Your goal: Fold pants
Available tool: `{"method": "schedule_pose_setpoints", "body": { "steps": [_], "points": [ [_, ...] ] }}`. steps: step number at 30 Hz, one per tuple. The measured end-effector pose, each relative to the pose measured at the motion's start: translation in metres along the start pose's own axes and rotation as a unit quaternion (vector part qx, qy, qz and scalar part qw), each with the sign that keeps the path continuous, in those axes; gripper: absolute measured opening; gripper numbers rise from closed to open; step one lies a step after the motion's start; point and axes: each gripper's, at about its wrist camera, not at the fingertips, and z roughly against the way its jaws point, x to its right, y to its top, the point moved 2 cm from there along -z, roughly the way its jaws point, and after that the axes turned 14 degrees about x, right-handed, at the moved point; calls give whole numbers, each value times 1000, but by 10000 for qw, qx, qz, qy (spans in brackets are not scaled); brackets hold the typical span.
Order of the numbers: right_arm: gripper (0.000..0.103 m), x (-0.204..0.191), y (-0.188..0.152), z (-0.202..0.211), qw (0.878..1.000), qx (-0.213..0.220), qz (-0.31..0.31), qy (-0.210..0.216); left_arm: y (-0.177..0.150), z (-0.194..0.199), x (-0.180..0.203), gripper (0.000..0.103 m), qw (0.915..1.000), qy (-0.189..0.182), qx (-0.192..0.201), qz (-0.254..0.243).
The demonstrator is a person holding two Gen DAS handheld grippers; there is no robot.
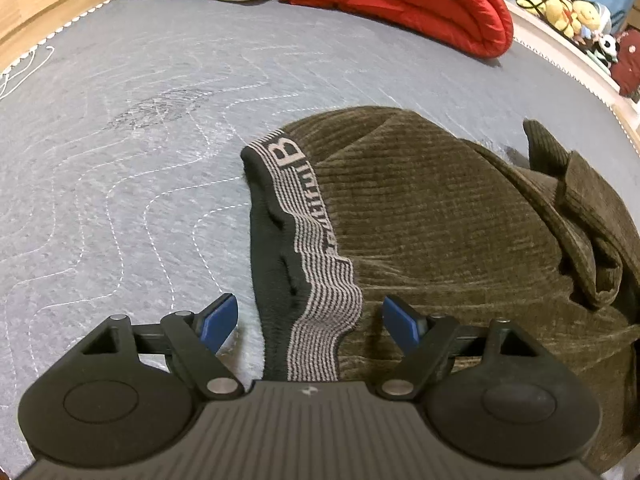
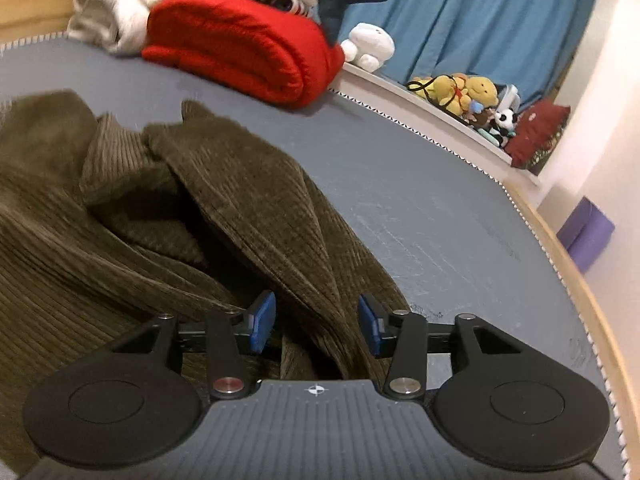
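The pants (image 1: 432,216) lie in a lumpy heap on the gray bed (image 1: 120,120), close to the near edge, with the striped waistband (image 1: 320,280) on the left side and the legs bunched up on the right. They are not folded flat yet.

The left tongs (image 1: 310,322) are wide open. The waistband runs between the blue pads (image 1: 218,322), but the pads do not touch it. The right tongs (image 2: 317,324) are partly open — a ridge of brown cloth sits between the pads, and they do not seem to squeeze it.

What could go wrong? If the left tongs close as they are, they may catch only the top layer of the waistband, and the pants would open up like a bag when lifted. The right tongs sit over a thick bunch of cloth. A grab there could take too many layers, or the wrong leg, and the fold would come out crooked. The cloth also looks heavy and floppy, so a weak pinch may let it slip out. A far pull could bump the red blanket (image 2: 240,48).

Some things are hard to see. The leg ends are tucked under other cloth — I cannot tell where they are. The near part of the pants is hidden behind both tongs. The right view is a bit blurry. The word on the waistband is too squashed to read.
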Motion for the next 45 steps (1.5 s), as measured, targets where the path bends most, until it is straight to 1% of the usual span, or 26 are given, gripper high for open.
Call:
{"method": "schedule_pose_setpoints", "body": {
  "steps": [1,3,5,6,8,9,11,12,14,15,16,17,19,21,23,24,26,28,31,33,35,37,40,42,43,45],
  "points": [
    [31,-1,-1,-3,10000,-14,58,-10,1,0,-1,84,10000,-1,2,15],
    [9,2,0,-6,9999,-81,81,-69,2,0,0,84,10000,-15,-1,47],
    [7,11,2,1,9999,-16,-114,-83,3,-1,2,84,10000,-44,5,55],
    [7,18,3,7,9997,20,-154,-177,3,0,3,84,10000,-56,10,45],
    [5,38,3,17,9972,-67,-389,-629,3,0,6,84,10000,-67,27,37],
    [0,53,2,25,9943,-139,-669,-817,3,0,7,84,10000,-67,43,41],
    [0,87,-9,44,9806,-459,-1094,-1563,3,1,9,84,9999,-79,71,36],
    [0,102,-17,54,9735,-609,-1250,-1816,3,1,10,84,9999,-93,72,28],
    [0,132,-42,72,9588,-1047,-1552,-2137,2,2,13,84,9999,-139,54,23],
    [0,141,-55,79,9544,-1218,-1595,-2211,2,3,14,84,9999,-159,48,29],
    [0,145,-66,84,9542,-1301,-1626,-2150,3,3,16,84,9998,-175,43,37],
    [0,148,-75,91,9583,-1192,-1810,-1862,3,4,19,84,9998,-190,50,38],
    [3,146,-76,97,9622,-901,-2110,-1470,4,6,24,85,9998,-209,65,42],
    [3,137,-64,101,9690,-361,-2183,-1098,5,8,28,86,9997,-209,105,19],
    [10,123,-47,97,9735,88,-2174,-706,6,10,30,86,9997,-223,124,15],
    [13,115,-39,93,9752,223,-2137,-539,5,10,30,86,9997,-213,126,20],
    [30,95,-27,80,9808,317,-1902,-281,4,11,28,86,9998,-162,131,-1],
    [40,72,-17,63,9882,323,-1489,-125,3,10,24,86,9998,-102,140,-33],
    [45,44,-4,37,9970,343,-695,-18,3,9,14,86,9999,-14,133,-4],
    [49,30,0,19,9992,338,-222,62,5,11,7,86,9999,22,133,65],
    [49,16,3,6,9983,328,476,2,7,12,3,86,9998,46,142,112],
    [49,6,1,-9,9948,255,981,12,10,13,2,86,9998,41,147,145],
    [46,1,-3,-21,9933,101,1146,80,14,17,3,86,9997,-3,183,155],
    [28,-2,-1,-25,9925,71,1207,153,17,19,5,86,9997,-22,206,164],
    [14,-2,1,-27,9926,47,1209,132,18,19,5,86,9996,-37,210,172],
    [12,5,9,-22,9958,144,898,96,18,19,7,86,9996,-48,214,183]
  ]
}}
